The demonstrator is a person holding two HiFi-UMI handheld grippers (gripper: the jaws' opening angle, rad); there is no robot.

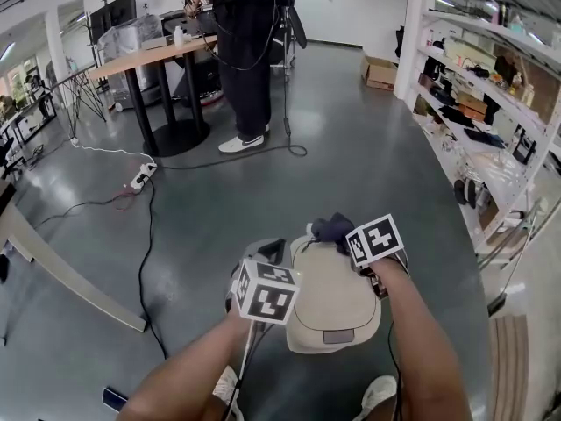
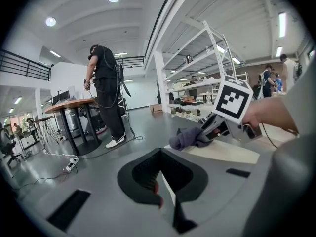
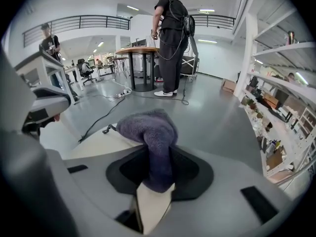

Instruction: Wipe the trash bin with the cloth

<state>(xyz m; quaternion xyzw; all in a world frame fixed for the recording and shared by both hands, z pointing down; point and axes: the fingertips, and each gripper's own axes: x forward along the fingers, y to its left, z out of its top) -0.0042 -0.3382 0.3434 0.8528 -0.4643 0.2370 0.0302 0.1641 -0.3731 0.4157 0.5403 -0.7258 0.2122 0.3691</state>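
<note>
Trash bin: beige, lid down, on the grey floor between both arms. Right claw pinching the purple cloth, bunched at the lid's far edge. Left claw pressed together, nothing in it, just beside the bin's left side.

Bright ceiling lights, glossy floor glare, strong fisheye distortion, sharp focus

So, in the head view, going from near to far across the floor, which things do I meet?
First the trash bin → cloth → standing person → cardboard box.
</note>
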